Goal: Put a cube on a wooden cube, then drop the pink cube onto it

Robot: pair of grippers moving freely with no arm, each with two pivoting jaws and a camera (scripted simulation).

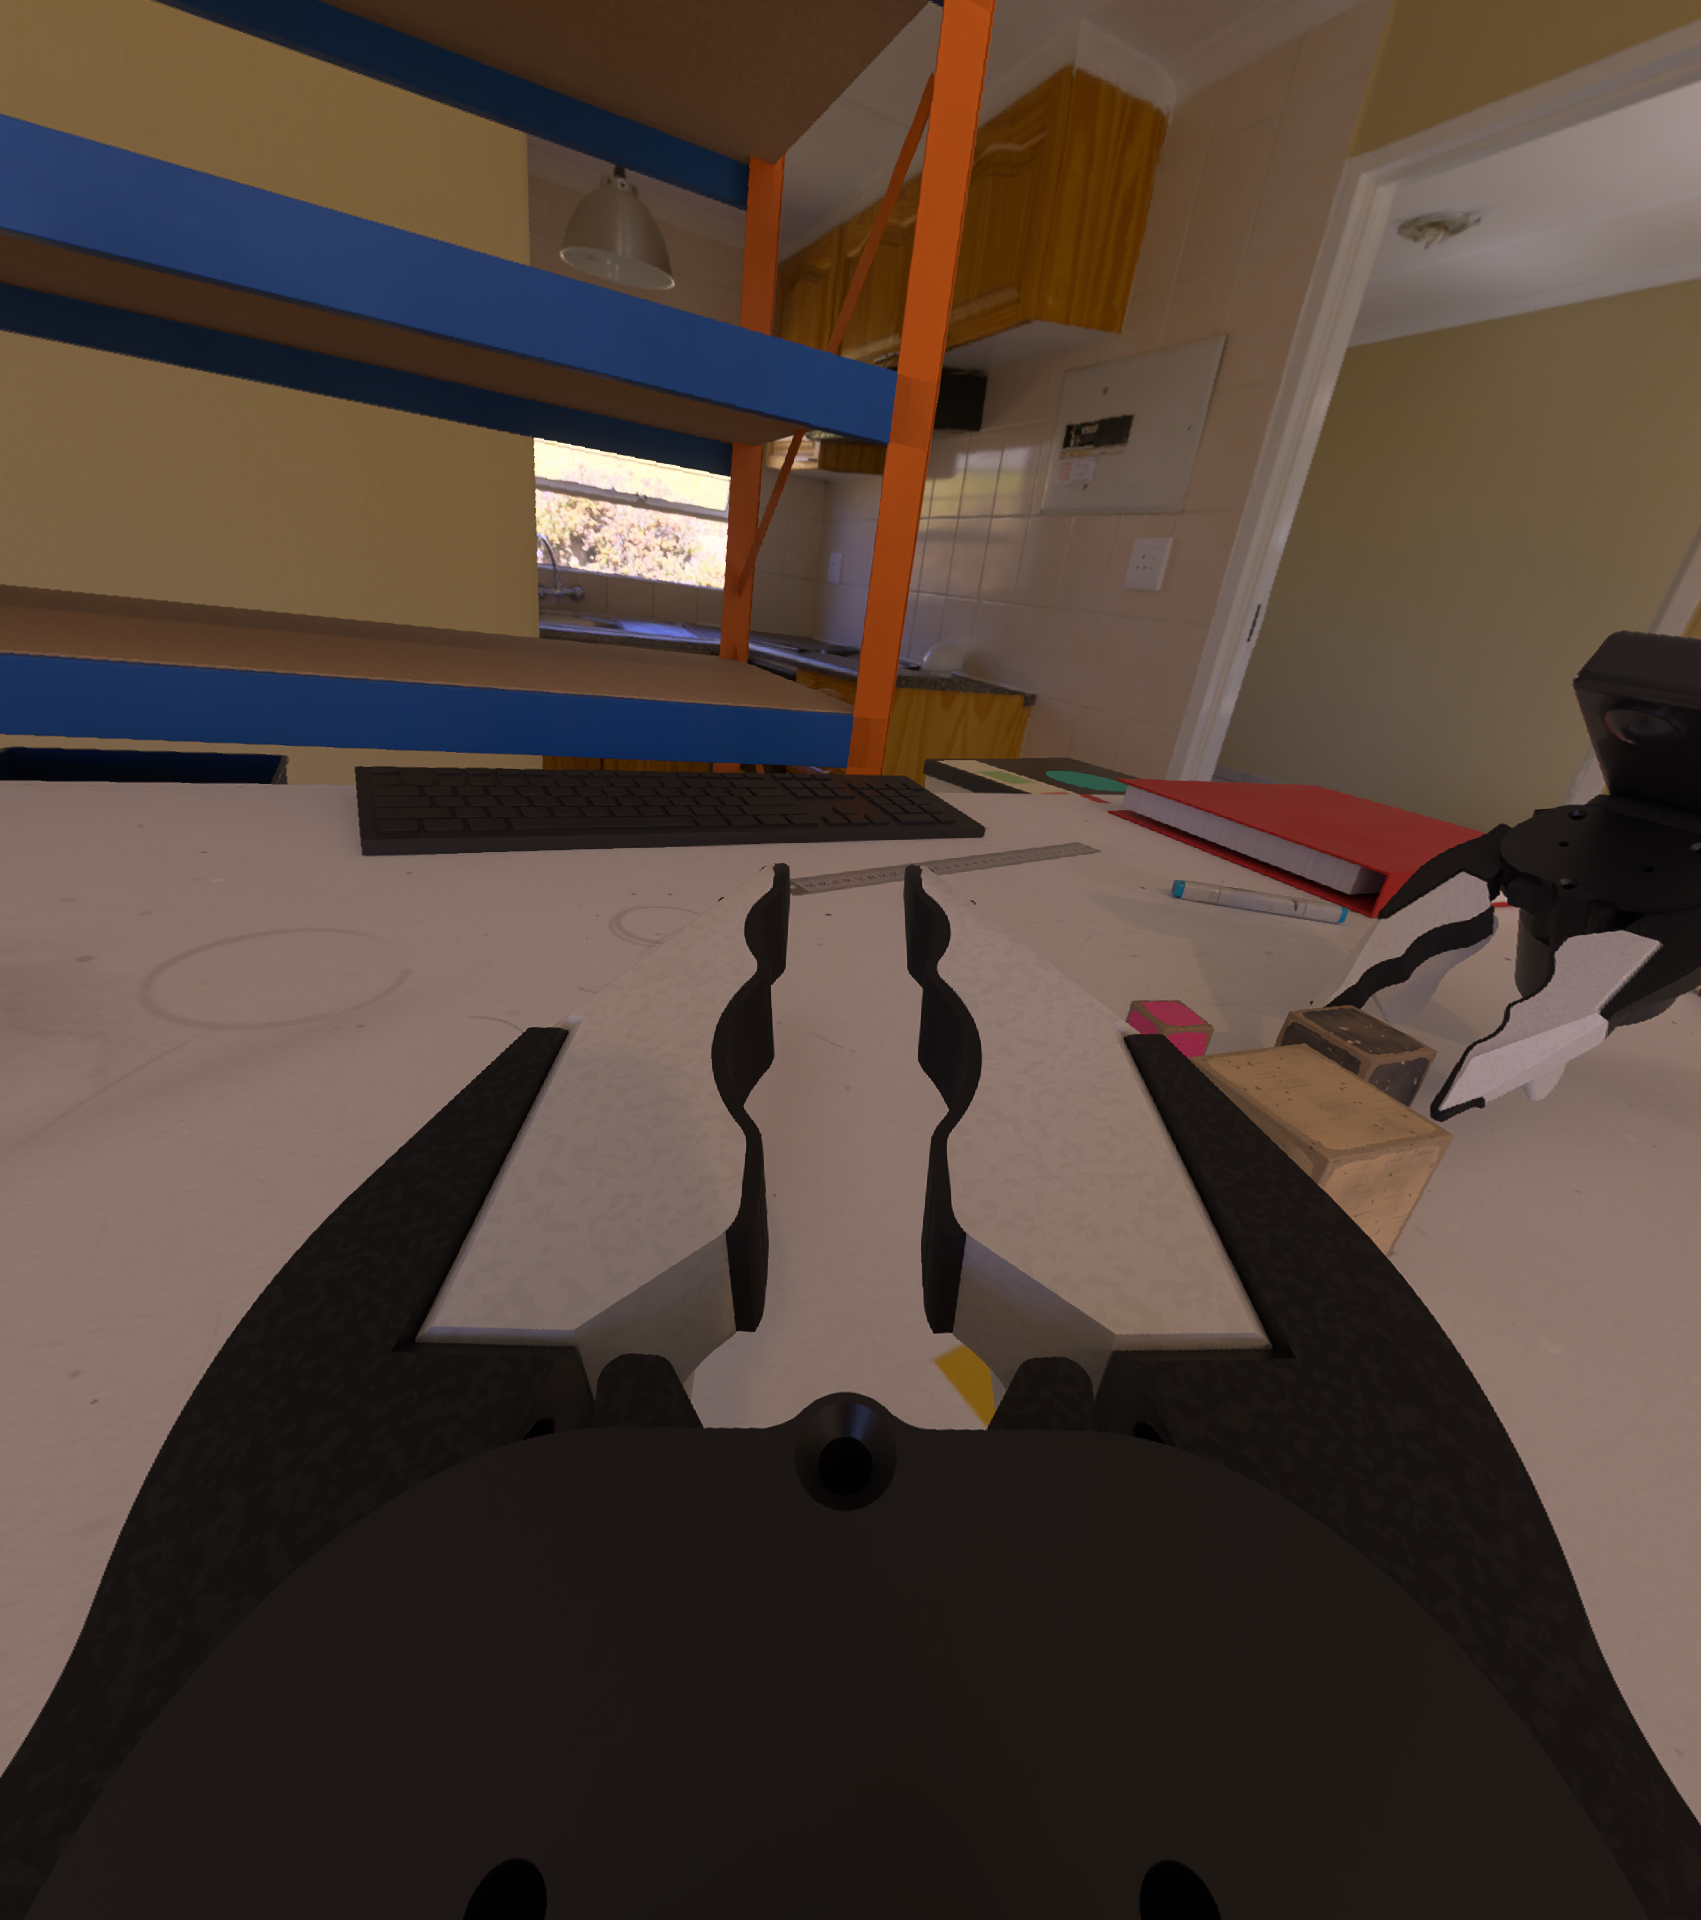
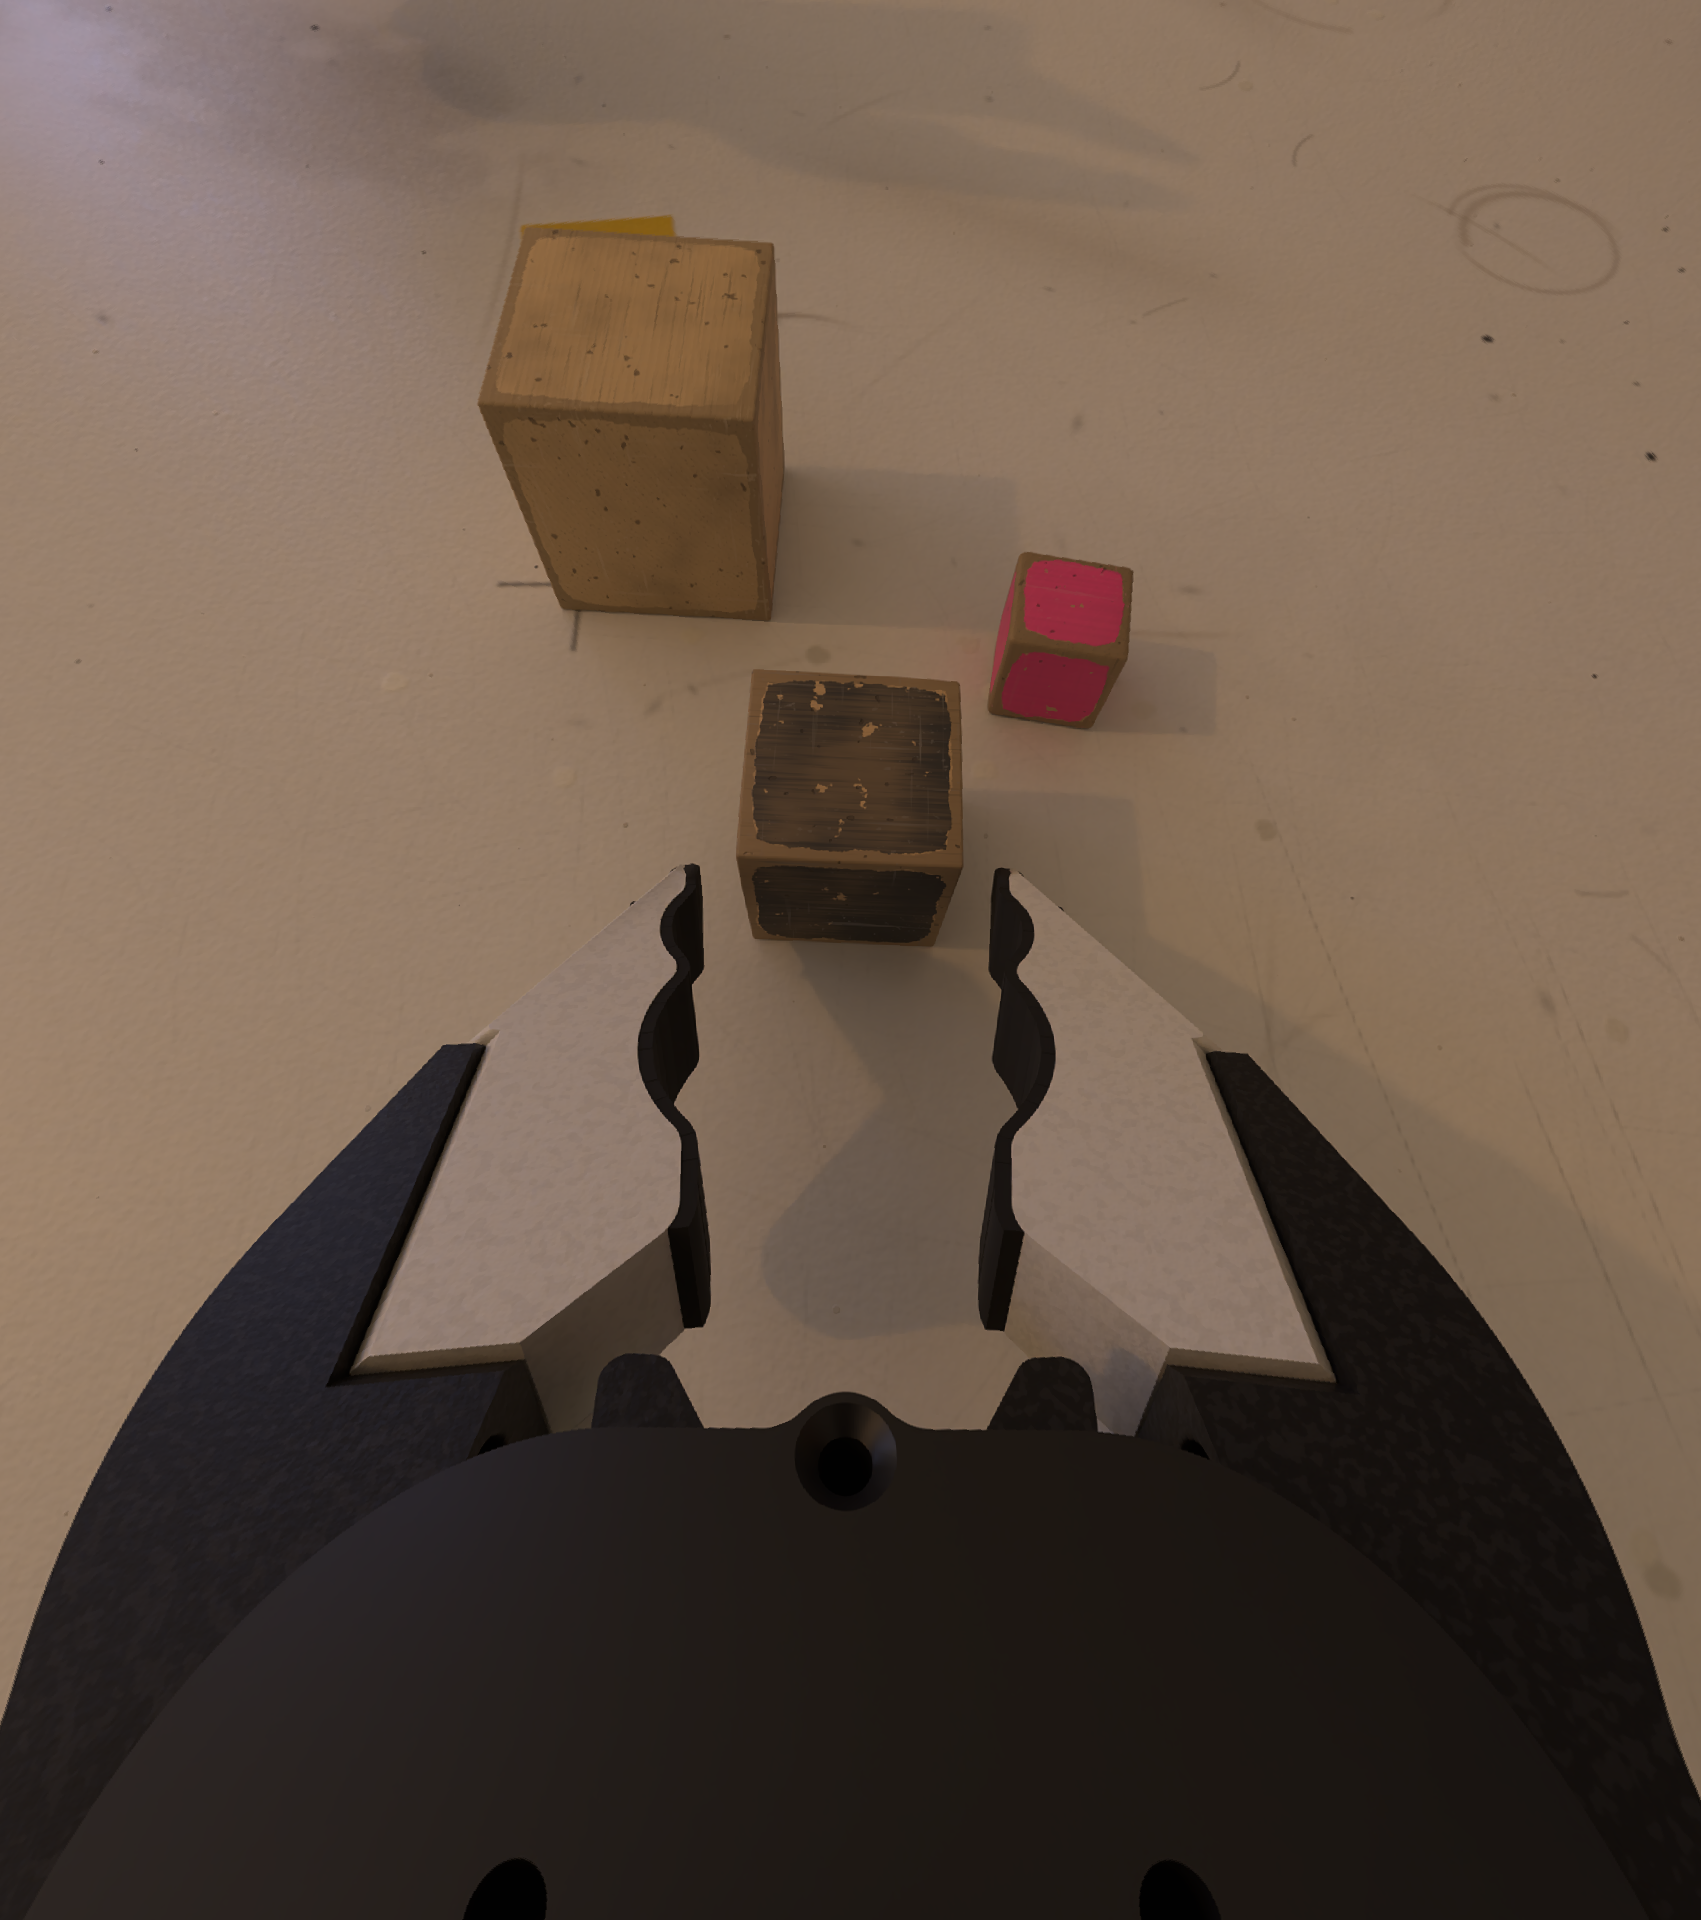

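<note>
A large plain wooden cube [image 2: 633, 416] stands on the white table. A smaller black-faced cube [image 2: 851, 800] sits in front of it, and a small pink cube [image 2: 1062, 639] lies to its right. My right gripper [image 2: 846, 883] is open and empty, its tips just short of the black cube, above the table. In the left wrist view the wooden cube [image 1: 1329, 1127], the black cube [image 1: 1360, 1044] and the pink cube [image 1: 1170, 1023] sit at the right, with the right gripper [image 1: 1417, 1039] over them. My left gripper [image 1: 846, 878] is open and empty, off to their left.
A black keyboard [image 1: 659, 808] lies at the table's far side, with a ruler [image 1: 939, 868], a marker pen [image 1: 1256, 900] and a red binder [image 1: 1282, 821] to the right. A blue and orange shelf rack [image 1: 887, 416] stands behind. A yellow note [image 2: 607, 225] lies behind the wooden cube.
</note>
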